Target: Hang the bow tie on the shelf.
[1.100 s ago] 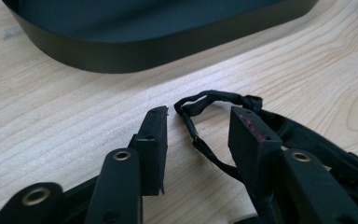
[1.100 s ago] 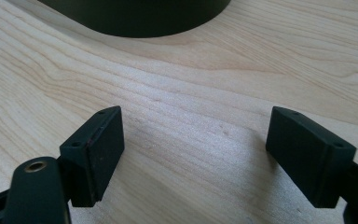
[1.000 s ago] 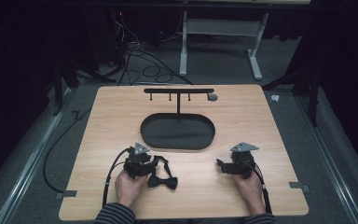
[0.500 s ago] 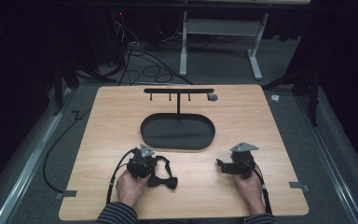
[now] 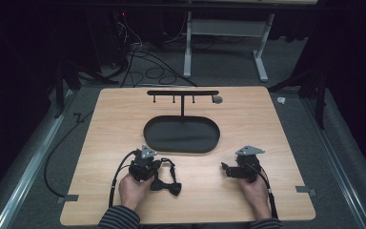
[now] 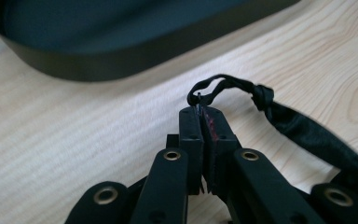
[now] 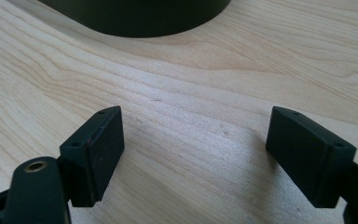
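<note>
Nearby, black tray (image 5: 181,143), bare inside

High view looks down across the table (image 5: 124,119); both gripper views skim its surface, sharing the black tray (image 5: 181,138).

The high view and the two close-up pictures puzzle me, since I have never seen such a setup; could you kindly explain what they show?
A person at a wooden table holds a hand tool with two black jaws in each hand. The high view looks down from above; each close-up comes from a camera riding on one tool. The left gripper has just closed its jaws on the thin strap of a black bow tie. The right gripper rests open, with bare wood between its jaws. Behind them stands a black oval tray with a hook rail on a post.
</note>
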A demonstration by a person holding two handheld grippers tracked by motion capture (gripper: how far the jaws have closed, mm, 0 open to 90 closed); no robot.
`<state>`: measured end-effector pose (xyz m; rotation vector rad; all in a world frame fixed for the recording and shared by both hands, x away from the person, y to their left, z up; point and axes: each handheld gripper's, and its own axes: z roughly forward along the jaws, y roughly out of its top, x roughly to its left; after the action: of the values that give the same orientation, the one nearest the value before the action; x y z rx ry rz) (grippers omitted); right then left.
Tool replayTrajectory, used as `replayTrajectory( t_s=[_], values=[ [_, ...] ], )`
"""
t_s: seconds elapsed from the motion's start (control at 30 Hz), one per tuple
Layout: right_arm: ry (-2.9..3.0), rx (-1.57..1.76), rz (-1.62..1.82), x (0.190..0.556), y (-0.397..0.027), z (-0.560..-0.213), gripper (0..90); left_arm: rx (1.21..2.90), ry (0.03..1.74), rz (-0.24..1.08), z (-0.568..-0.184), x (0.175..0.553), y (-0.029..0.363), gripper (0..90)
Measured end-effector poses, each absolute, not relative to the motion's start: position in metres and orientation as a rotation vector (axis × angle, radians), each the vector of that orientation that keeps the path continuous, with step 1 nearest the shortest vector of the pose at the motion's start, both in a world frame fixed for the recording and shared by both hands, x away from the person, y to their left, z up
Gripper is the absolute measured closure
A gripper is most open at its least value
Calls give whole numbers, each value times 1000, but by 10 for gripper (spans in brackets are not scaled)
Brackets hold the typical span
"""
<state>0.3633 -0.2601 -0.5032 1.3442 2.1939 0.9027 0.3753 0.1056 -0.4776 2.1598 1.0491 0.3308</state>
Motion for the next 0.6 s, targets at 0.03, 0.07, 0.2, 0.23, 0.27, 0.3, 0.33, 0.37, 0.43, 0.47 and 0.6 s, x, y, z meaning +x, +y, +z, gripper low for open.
replayTrajectory(
  t_s=[0.03,0.07,0.2,0.23,0.27,0.3,0.33,0.37,0.43,0.47,0.6],
  values=[
    [2194,1344,903,363,-260,-503,205,2160,1049,331,-478,375,106,873],
    [2194,1344,903,363,-260,-503,205,2158,1040,329,-475,376,105,872],
    [2194,1344,903,363,-260,-503,205,2142,986,349,-458,375,100,872],
    [2194,1345,903,363,-260,-503,205,2131,976,343,-454,374,100,872],
    [2194,1344,903,363,-260,-503,205,2125,970,345,-452,374,99,872],
    [2194,1344,903,363,-260,-503,205,2118,962,351,-448,373,99,873],
    [2194,1344,903,363,-260,-503,205,2111,955,357,-445,373,98,873],
    [2194,1345,903,363,-260,-503,205,2098,942,359,-440,373,97,872],
    [2194,1344,903,363,-260,-503,205,2097,938,365,-437,374,97,872],
    [2195,1343,903,363,-260,-503,205,2097,933,372,-435,375,96,872],
    [2195,1343,903,363,-260,-503,205,2091,912,393,-426,378,94,872]
  ],
)
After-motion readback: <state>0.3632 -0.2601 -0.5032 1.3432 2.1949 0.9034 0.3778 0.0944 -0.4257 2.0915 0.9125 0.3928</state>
